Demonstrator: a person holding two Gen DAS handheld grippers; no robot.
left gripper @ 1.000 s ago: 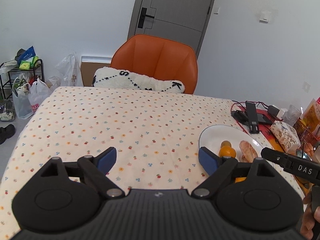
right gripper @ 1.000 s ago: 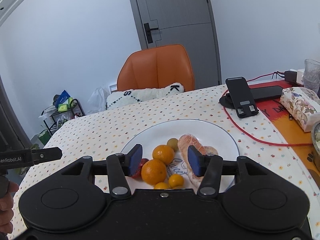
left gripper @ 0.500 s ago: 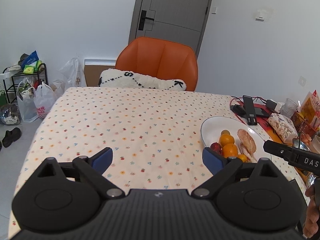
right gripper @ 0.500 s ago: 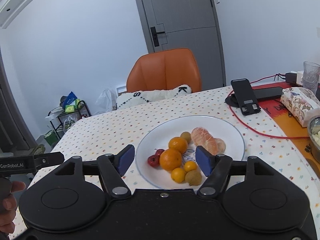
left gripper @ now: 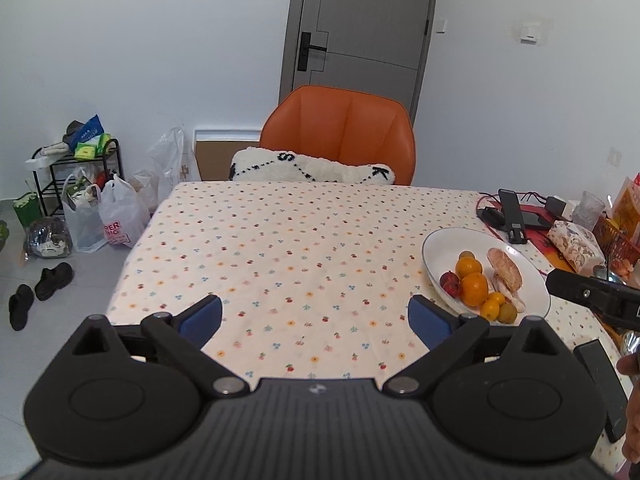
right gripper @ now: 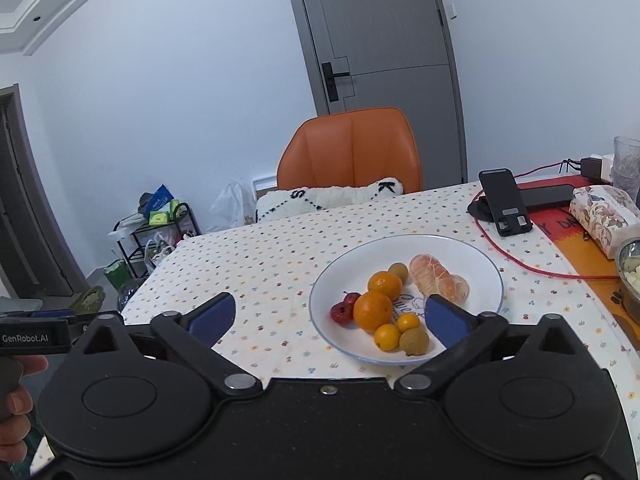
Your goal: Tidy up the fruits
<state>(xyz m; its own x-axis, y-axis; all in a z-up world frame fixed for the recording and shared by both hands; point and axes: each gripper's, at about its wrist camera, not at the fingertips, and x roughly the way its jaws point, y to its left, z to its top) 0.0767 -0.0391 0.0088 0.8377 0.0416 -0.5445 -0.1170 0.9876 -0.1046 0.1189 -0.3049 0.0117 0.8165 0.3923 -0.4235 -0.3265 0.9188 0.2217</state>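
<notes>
Fingers spread wide and empty on both: left gripper (left gripper: 316, 318) hangs over bare bench (left gripper: 280, 248), the plate (right gripper: 486, 268) of fruit off to its right; right gripper (right gripper: 328, 320) hangs just before it, nearer.

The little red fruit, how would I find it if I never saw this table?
Find the white plate on the dotted tablecloth. The little red fruit lies at the plate's left side, touching the biggest orange. It is the only red one, with a thin stem.
</notes>
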